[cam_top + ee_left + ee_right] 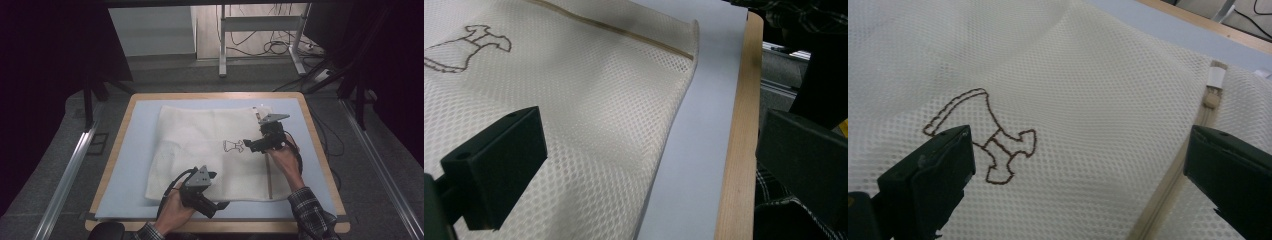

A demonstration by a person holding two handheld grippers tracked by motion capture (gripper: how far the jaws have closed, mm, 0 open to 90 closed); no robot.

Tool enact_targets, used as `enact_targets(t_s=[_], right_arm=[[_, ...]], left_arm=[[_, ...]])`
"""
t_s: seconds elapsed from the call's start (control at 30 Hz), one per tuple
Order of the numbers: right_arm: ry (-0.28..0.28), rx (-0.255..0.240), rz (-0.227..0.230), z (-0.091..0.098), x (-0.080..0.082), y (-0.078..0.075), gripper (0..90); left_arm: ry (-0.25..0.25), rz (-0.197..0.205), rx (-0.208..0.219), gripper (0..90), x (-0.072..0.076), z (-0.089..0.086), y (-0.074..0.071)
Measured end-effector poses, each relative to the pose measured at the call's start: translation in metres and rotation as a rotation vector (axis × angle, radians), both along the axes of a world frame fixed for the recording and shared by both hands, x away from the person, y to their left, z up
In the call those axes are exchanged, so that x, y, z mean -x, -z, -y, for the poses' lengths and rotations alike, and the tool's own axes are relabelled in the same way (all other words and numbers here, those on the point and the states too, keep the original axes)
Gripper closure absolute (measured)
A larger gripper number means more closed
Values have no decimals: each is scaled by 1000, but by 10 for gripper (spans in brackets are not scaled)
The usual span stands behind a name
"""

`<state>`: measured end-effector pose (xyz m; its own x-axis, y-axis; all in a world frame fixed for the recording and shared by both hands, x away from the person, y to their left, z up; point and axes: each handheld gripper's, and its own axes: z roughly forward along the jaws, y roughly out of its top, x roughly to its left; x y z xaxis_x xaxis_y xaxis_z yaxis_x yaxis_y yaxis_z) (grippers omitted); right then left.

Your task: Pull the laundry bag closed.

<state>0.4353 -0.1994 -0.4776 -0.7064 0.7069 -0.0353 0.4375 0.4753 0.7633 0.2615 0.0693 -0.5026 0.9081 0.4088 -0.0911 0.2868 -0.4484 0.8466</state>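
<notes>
The mesh bag [215,150] lies flat on the desk [130,150]; its zipper [1178,175] runs between the spread right tongs [248,144]; the left tongs [216,204], also spread, straddle its near edge

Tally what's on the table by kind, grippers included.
Mesh bag: 1
Blue mat: 1
Grippers: 2, left gripper and right gripper, both open over the bag
Total: 4
</notes>
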Motion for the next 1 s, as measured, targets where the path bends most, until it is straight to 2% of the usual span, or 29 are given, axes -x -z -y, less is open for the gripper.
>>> enact_targets(t_s=[0.17, 0.53, 0.7, 1.0], right_arm=[[-20, 8, 3, -4, 9, 0, 1], [-64, 46, 9, -11, 32, 0, 2], [-69, 39, 21, -11, 42, -3, 4], [-67, 16, 15, -6, 60, -5, 11]], left_arm=[[-1, 16, -8, 0, 2, -5, 0], [-24, 5, -20, 0, 3, -12, 2], [-41, 7, -29, 0, 3, -16, 1], [-79, 14, -40, 1, 5, -30, -2]])
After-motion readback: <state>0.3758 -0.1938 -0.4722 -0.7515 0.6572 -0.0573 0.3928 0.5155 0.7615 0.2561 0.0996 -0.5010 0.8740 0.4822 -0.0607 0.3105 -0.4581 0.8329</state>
